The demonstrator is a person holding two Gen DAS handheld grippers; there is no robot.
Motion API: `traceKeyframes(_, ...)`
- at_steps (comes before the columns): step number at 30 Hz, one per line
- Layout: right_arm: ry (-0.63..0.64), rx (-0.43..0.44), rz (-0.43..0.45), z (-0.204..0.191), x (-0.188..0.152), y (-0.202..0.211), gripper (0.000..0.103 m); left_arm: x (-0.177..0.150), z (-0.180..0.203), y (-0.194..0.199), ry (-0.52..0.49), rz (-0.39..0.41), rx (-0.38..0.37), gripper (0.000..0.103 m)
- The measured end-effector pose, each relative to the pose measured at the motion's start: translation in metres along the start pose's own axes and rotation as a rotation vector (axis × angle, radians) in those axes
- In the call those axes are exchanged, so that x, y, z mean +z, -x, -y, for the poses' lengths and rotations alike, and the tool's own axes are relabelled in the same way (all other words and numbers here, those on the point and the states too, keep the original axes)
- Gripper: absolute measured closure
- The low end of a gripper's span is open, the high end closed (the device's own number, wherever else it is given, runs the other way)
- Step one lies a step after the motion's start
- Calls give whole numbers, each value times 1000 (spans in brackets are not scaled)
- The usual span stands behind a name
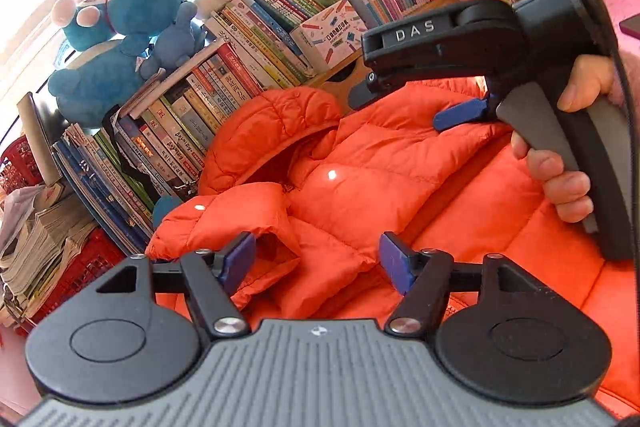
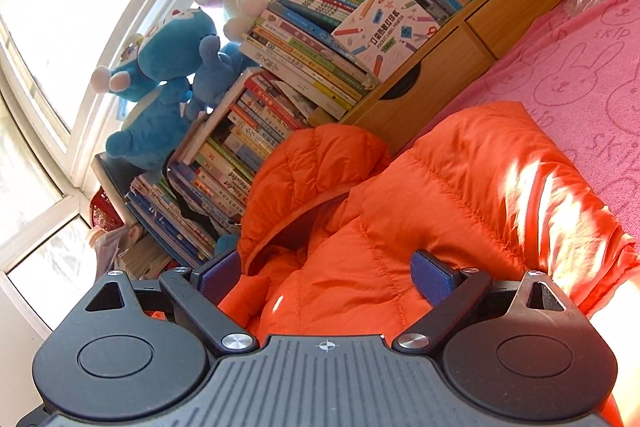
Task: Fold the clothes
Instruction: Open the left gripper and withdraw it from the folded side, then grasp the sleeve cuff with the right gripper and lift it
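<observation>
An orange puffy hooded jacket [image 1: 400, 167] [image 2: 460, 195] lies on a pink rabbit-print bed cover [image 2: 580, 75], its hood [image 1: 272, 131] [image 2: 316, 163] toward the books. One sleeve [image 1: 224, 223] is folded across the front, with its cuff just ahead of my left gripper [image 1: 316, 261]. That gripper is open, and its blue pads [image 1: 396, 263] stand apart over the cuff without pressing it. My right gripper [image 2: 326, 283] [image 1: 412, 105] is open low over the jacket's shoulder, with fabric bulging between its wide pads [image 2: 434, 283]. A hand [image 1: 568, 183] holds its handle.
Stacked and leaning books [image 1: 248, 39] [image 2: 280, 107] crowd the far side right behind the hood. Plush toys [image 1: 120, 39] [image 2: 160, 67] sit on them by the window. A wooden drawer unit [image 2: 460, 67] stands at the back right, and a red basket [image 1: 80, 267] with papers at the left.
</observation>
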State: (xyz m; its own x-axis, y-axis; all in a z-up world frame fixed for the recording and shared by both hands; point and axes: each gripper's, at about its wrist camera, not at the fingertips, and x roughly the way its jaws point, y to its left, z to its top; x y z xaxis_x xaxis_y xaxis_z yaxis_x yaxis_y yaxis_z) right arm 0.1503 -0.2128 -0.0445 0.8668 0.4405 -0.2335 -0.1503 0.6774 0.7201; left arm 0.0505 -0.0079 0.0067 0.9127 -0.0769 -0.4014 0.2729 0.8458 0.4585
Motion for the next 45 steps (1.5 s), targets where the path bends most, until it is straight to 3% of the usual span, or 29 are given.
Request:
traceKeyframes(2, 31, -11, -1, -5, -2, 0, 10, -8, -22, 8, 144, -18, -10, 31)
traceKeyframes(5, 134, -39, -32, -26, -2, -4, 6, -34, -52, 2, 365, -99, 50, 33)
traceKeyframes(8, 389, -72, -65, -77, -9, -10, 2, -63, -76, -16, 538, -212, 107, 33)
traceKeyframes(12, 744, -41, -151, -154, -43, -40, 0, -83, -96, -19, 703, -229, 50, 33)
traceKeyframes(15, 977, -24, -232, -206, -74, -72, 0, -85, -96, -16, 709, -229, 49, 32)
traceKeyframes(17, 1041, -64, -282, -212, -90, -94, 0, -86, -96, -15, 710, -229, 47, 32)
traceKeyframes(19, 1092, -105, -326, -218, -104, -114, 9, -87, -96, -16, 719, -226, 41, 32)
traceKeyframes(20, 1068, -132, -326, -216, -103, -117, 49, -88, -97, -17, 724, -225, 38, 32)
traceKeyframes(21, 1031, -158, -323, -214, -100, -120, 78, -88, -97, -18, 727, -224, 37, 32)
traceKeyframes(24, 814, -148, -265, -202, -65, -110, 84, -89, -98, -16, 734, -215, 47, 33)
traceKeyframes(26, 747, -133, -218, -200, -44, -96, 85, -83, -102, -2, 818, -194, 113, 39)
traceKeyframes(29, 663, -102, -148, -197, -13, -75, 86, -58, -107, 11, 841, -84, 55, 30)
traceKeyframes(30, 636, -94, -129, -196, -3, -68, 86, -51, -103, 7, 802, -82, 76, 32)
traceKeyframes(32, 590, -89, -112, -195, 15, -61, 87, -36, -93, -4, 712, -89, 131, 32)
traceKeyframes(34, 568, -94, -78, -190, 28, -53, 87, -33, -90, -19, 684, -121, 155, 32)
traceKeyframes(37, 554, -118, -46, -176, 38, -37, 87, -47, -105, -49, 767, -263, 187, 31)
traceKeyframes(39, 551, -151, -38, -159, 39, -29, 88, -64, -114, -56, 858, -300, 166, 30)
traceKeyframes(45, 535, -245, -48, -108, 26, -8, 88, -67, -96, -54, 756, -296, 221, 29)
